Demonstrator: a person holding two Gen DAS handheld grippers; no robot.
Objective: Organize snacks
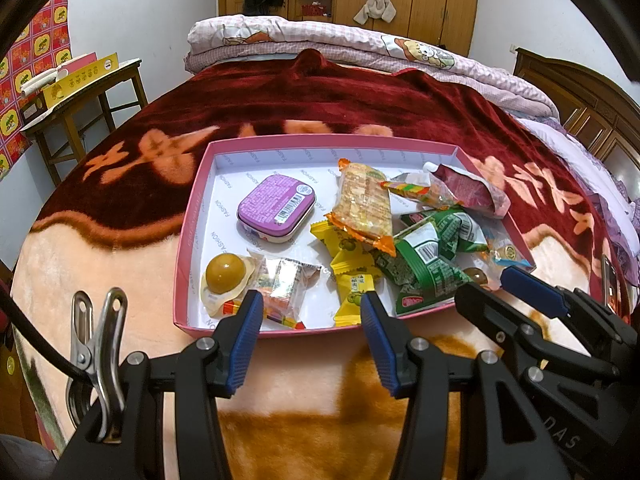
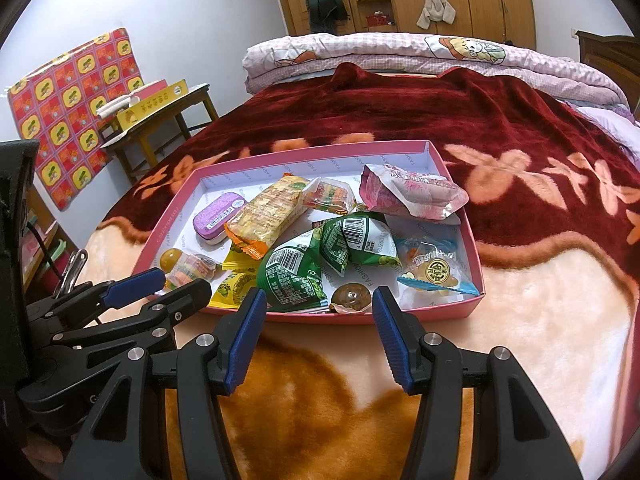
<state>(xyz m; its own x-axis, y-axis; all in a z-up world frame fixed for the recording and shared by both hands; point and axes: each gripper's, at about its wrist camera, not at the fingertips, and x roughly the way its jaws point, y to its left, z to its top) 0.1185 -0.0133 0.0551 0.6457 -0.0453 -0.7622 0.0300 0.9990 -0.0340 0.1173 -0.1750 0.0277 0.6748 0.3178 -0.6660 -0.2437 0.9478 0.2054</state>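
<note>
A shallow pink tray [image 1: 191, 240] [image 2: 475, 256] lies on the blanket and holds loose snacks. Among them are a purple tin [image 1: 276, 208] [image 2: 219, 214], an orange cracker pack [image 1: 364, 204] [image 2: 268, 216], green packets [image 1: 432, 260] [image 2: 296, 272], a pink pouch [image 1: 466, 190] [image 2: 408, 196], yellow candies [image 1: 352, 278] [image 2: 236, 285] and a brown jelly cup [image 1: 226, 274] [image 2: 352, 297]. My left gripper [image 1: 312, 304] [image 2: 180, 280] hangs open over the tray's near rim. Beside it, my right gripper [image 2: 319, 300] [image 1: 502, 284] is open too. Neither has anything between its pads.
The tray rests on a plush dark red and cream blanket [image 1: 360, 96] covering a bed. A folded pink quilt [image 1: 320, 36] lies at the far end. A wooden side table [image 1: 80, 92] with a yellow box stands left. A metal clip [image 1: 100, 332] hangs by my left gripper.
</note>
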